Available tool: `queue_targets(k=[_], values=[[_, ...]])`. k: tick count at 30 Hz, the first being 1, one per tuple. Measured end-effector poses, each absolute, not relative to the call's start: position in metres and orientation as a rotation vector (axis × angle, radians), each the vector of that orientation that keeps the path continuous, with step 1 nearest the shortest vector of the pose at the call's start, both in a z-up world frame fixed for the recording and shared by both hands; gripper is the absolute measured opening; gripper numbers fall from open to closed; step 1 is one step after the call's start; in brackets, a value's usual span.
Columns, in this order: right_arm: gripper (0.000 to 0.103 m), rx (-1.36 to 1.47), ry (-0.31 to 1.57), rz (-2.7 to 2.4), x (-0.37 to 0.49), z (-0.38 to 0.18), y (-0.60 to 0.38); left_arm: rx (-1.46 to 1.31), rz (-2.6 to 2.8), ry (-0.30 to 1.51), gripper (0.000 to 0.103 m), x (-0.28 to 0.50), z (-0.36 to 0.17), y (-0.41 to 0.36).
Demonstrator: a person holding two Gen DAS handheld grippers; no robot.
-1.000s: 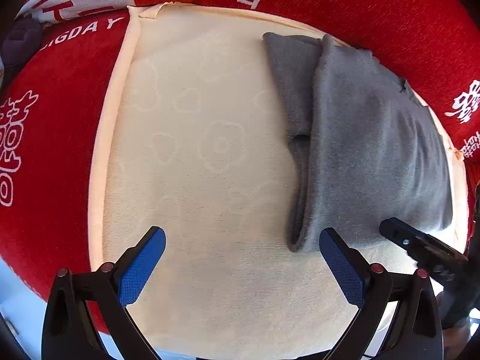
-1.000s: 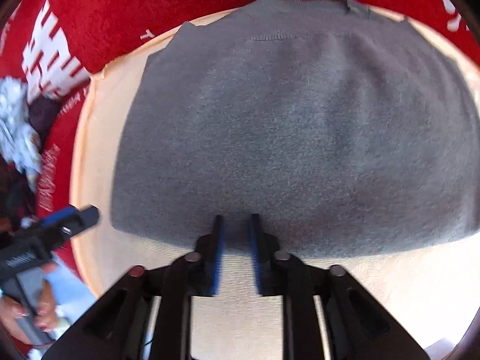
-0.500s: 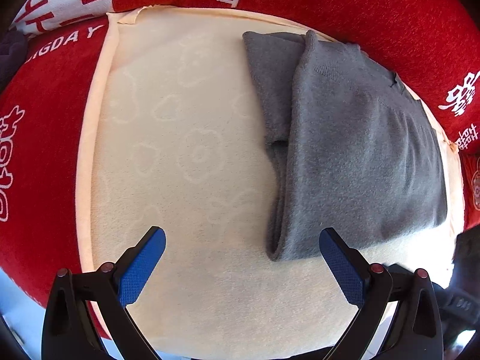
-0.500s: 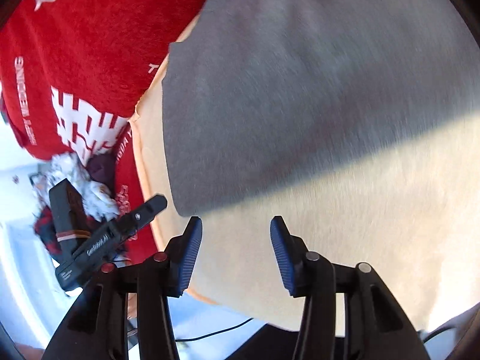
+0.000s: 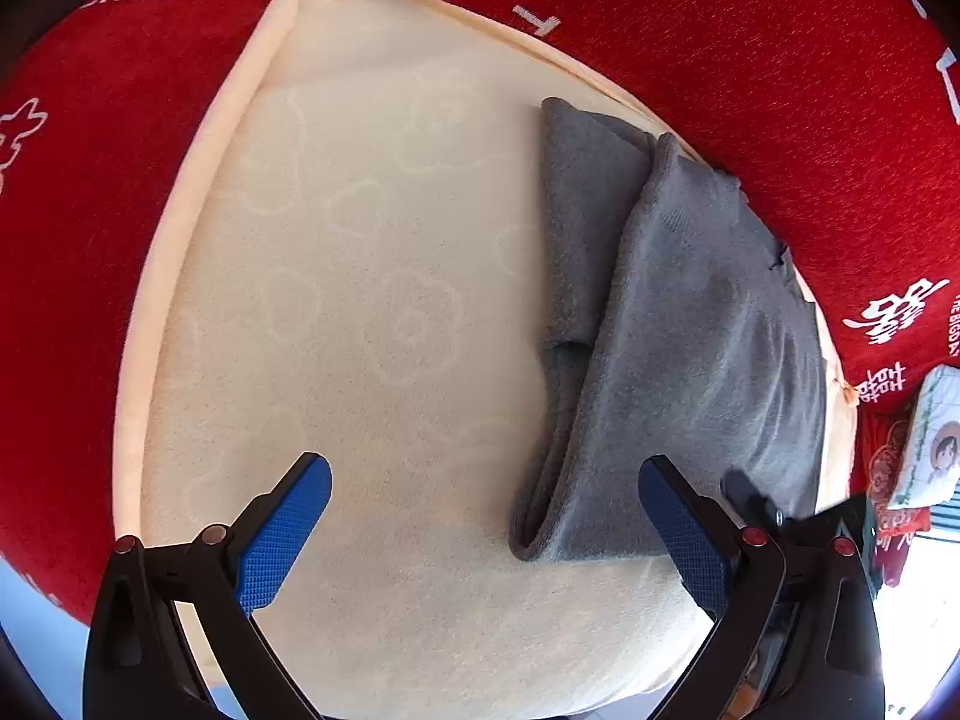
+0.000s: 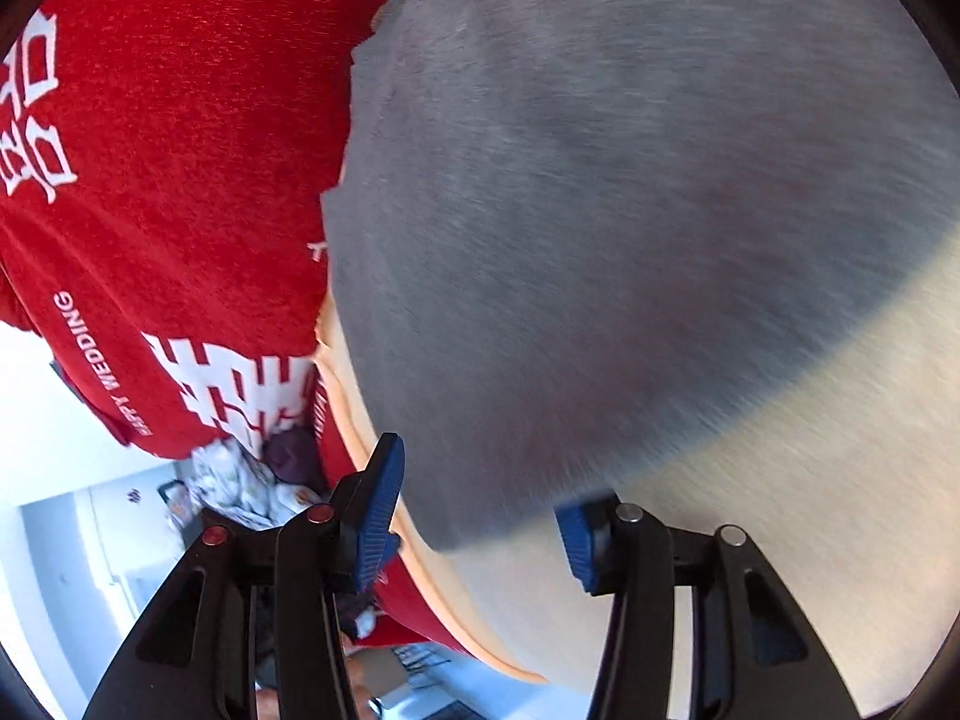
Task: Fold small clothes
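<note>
A folded grey garment (image 5: pixel 690 324) lies on the right part of a cream mat (image 5: pixel 372 312), with the left tool (image 5: pixel 483 516) hovering wide apart and empty just in front of its near folded corner. The right tool (image 6: pixel 480 510) is spread, gripping nothing, its pads set to either side of the garment's blurred near edge. The mat rests on a red blanket (image 5: pixel 750 72) printed with white characters; a pale room shows beyond.
</note>
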State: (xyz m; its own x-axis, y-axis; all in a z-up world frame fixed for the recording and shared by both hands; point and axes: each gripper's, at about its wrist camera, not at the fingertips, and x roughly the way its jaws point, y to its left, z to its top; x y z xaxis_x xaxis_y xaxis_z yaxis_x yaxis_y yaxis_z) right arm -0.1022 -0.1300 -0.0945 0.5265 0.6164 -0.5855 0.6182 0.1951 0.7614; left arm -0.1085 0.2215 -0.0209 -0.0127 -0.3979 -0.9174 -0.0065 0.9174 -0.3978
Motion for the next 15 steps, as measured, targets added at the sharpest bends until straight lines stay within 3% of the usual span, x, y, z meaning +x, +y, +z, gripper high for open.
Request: queue_targets(k=[1, 2, 3, 4, 15], values=[[0.053, 1.488, 1.133, -0.002, -0.097, -0.097, -0.130, -0.335, -0.335, 1.563, 0.103, -0.107, -0.021, 0.221], [0.043, 1.505, 1.141, -0.004, -0.094, -0.098, -0.132, -0.345, -0.349, 1.565, 0.103, -0.107, -0.021, 0.221], [0.031, 1.538, 1.138, 0.004, -0.093, -0.100, -0.136, -0.362, -0.370, 1.568, 0.103, -0.105, -0.022, 0.220], [0.008, 1.578, 1.124, 0.024, -0.091, -0.101, -0.140, -0.374, -0.384, 1.571, 0.103, -0.102, -0.023, 0.218], [0.008, 1.664, 0.965, 0.216, -0.075, -0.048, -0.175, -0.669, -0.642, 1.627, 0.103, -0.042, -0.050, 0.173]])
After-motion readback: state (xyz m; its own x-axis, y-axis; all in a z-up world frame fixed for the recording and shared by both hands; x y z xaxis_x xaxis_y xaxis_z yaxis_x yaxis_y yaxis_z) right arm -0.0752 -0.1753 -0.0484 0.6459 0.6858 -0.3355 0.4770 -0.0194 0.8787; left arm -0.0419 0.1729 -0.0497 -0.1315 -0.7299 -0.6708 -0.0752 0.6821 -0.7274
